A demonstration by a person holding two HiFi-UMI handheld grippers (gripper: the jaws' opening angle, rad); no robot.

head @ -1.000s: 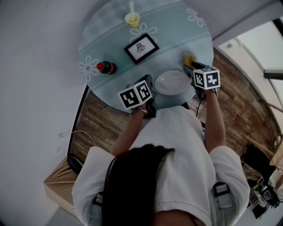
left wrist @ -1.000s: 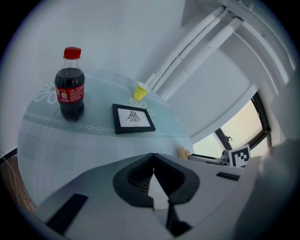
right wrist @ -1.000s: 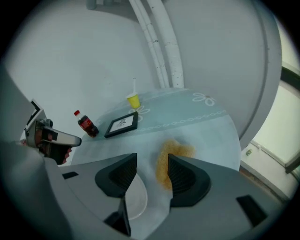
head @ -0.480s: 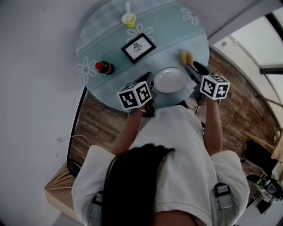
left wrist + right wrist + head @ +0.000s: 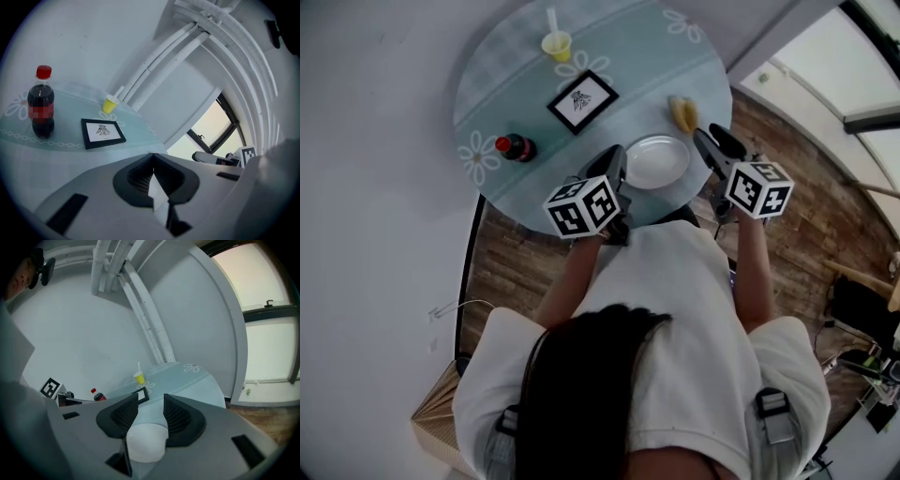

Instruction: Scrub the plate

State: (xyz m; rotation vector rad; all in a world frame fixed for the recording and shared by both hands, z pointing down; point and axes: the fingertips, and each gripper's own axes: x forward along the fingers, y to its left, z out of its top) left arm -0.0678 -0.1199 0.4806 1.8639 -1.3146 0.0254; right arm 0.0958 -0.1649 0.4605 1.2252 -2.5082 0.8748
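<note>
The white plate lies bare at the near edge of the round table, between my two grippers. A yellow sponge rests on the cloth just beyond the plate's right side, with nothing touching it. My left gripper hovers at the plate's left rim with its jaws shut and empty. My right gripper hangs to the right of the plate and short of the sponge. In the right gripper view its jaws stand open, and the plate shows through the gap below them.
A cola bottle stands at the table's left, a black picture frame in the middle, and a yellow cup with a straw at the far side. Wooden floor lies to the right, with a white wall and pipes behind.
Both grippers have risen from the table. The right one has drawn back from the sponge, which now lies uncovered. The left one has lifted slightly beside the plate.
</note>
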